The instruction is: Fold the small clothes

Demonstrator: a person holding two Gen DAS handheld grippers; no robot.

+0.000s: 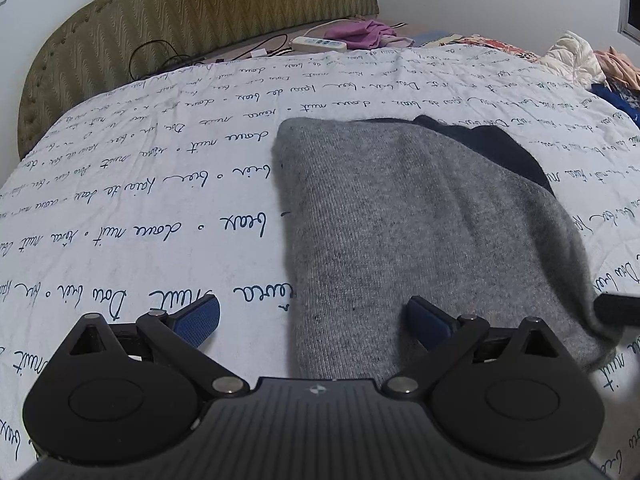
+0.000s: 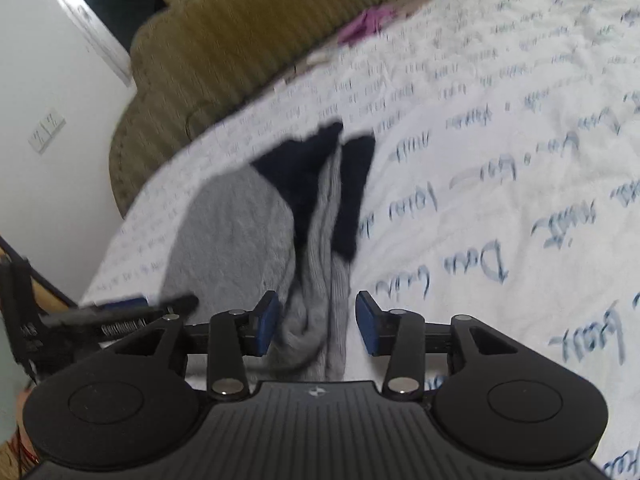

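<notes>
A grey knit garment with dark navy parts lies folded on the white bedspread. My left gripper is wide open just above its near edge, the right finger over the cloth, the left over the bedspread. In the blurred right wrist view the same garment shows with its navy end far away. My right gripper is open, its fingers either side of a bunched grey fold. The left gripper shows at the left edge.
A padded olive headboard stands behind the bed. A white power strip with cables and a purple cloth lie near it. A pile of other clothes sits at the far right of the bed.
</notes>
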